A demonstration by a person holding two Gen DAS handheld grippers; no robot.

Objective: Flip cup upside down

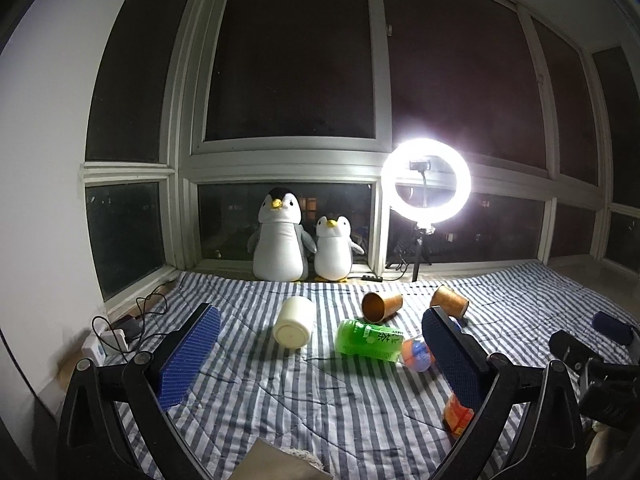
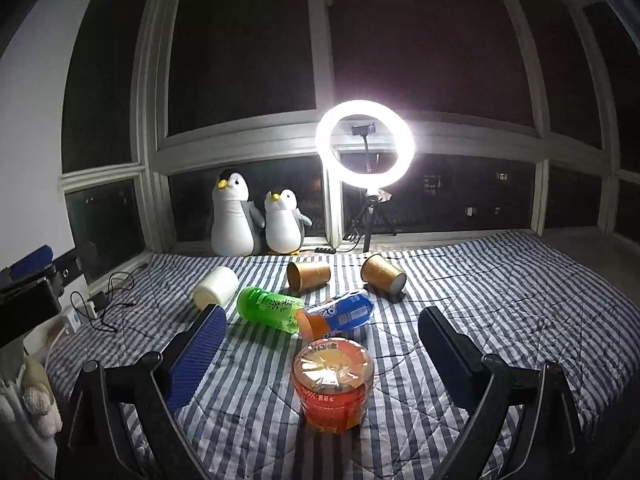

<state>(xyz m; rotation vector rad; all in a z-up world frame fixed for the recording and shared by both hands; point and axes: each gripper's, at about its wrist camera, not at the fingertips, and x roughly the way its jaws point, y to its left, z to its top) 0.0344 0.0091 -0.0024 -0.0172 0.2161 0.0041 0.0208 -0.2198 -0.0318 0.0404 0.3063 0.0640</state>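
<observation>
An orange cup (image 2: 334,389) stood upside down on the striped bed (image 2: 500,300), between the right gripper's (image 2: 324,344) spread fingers; the left gripper's (image 1: 320,354) fingers were also spread, holding nothing, before a green bottle (image 1: 368,339)

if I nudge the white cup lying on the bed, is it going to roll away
Probably a little. The white cup lies on its side, so its round wall can roll, likely curving as cups taper. The soft striped quilt should slow it. It looks empty and light, so gripping may dent it.
</observation>
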